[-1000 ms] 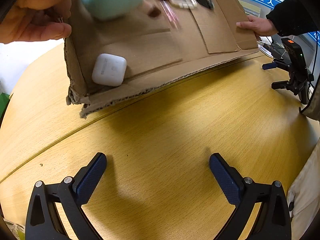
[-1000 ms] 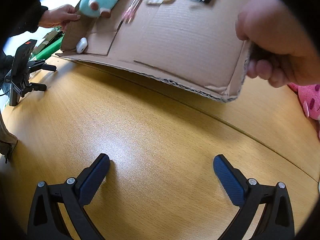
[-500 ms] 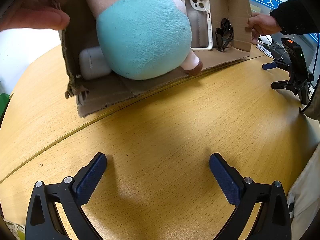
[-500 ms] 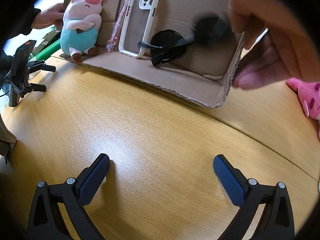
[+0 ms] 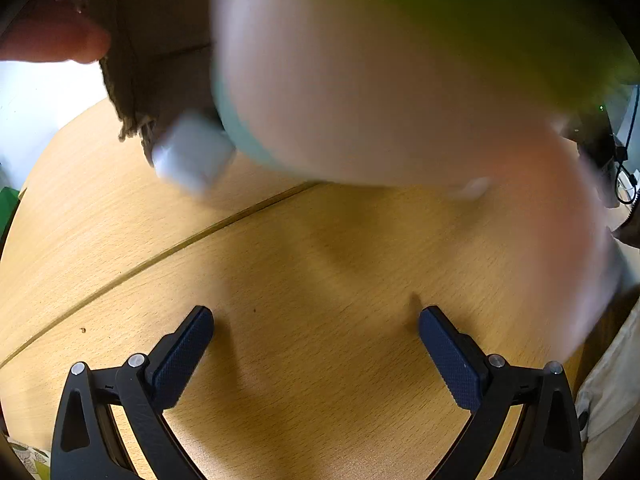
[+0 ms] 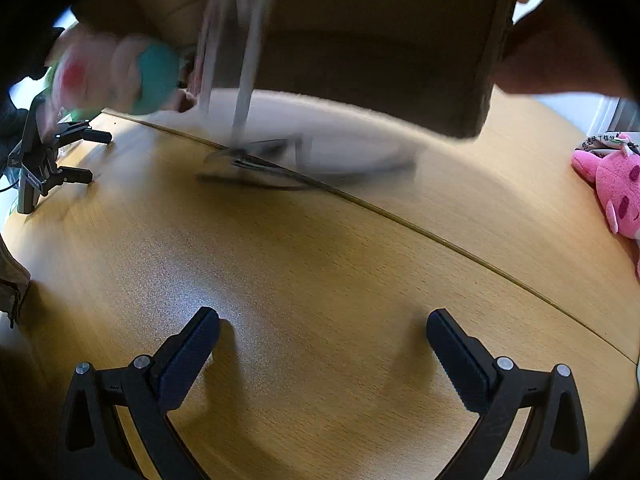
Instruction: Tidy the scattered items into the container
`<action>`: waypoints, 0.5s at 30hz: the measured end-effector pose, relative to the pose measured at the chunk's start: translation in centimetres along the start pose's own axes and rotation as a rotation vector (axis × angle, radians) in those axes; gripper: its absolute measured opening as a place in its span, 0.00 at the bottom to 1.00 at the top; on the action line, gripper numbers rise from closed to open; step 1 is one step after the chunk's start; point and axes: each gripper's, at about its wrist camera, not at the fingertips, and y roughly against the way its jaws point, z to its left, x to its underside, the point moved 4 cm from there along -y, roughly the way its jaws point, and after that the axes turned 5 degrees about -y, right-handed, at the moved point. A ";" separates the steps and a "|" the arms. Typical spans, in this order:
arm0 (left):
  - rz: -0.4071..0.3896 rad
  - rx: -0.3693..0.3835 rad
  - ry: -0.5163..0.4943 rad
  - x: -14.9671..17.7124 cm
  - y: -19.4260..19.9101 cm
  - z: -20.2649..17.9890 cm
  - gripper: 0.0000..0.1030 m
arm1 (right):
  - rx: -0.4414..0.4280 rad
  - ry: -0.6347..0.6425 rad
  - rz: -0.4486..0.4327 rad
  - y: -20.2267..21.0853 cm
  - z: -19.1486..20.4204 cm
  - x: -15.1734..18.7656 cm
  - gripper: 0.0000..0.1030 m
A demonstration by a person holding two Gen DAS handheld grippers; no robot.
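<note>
Cardboard box [image 6: 360, 60] at the frame's top is tipped, spilling the plush pig [image 6: 132, 76] and glasses [image 6: 280, 156] onto our desk [image 6: 320, 260]; tidying is unstarted, both tongs [image 5: 316, 340] [image 6: 322, 344] apart, empty.

The left tool [image 5: 316, 332] and the right tool [image 6: 322, 336] are each held low over the worktop [image 6: 320, 248], fingers spread wide, nothing gripped.

The tabletop [image 6: 320, 264] is seen in yellow-tan wood grain. The box [image 6: 360, 40] is brown cardboard. The pig [image 6: 120, 76] is blurred pink and teal. The case [image 5: 192, 156] is white. A pink plush [image 6: 616, 184] is seen. Dark-blue textured pads [image 5: 184, 356] are fitted on black tools.
</note>
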 end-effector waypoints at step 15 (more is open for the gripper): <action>0.001 0.001 -0.001 -0.2 -0.1 0.2 1.00 | 0.000 -0.001 0.001 -0.2 -0.1 -0.3 1.00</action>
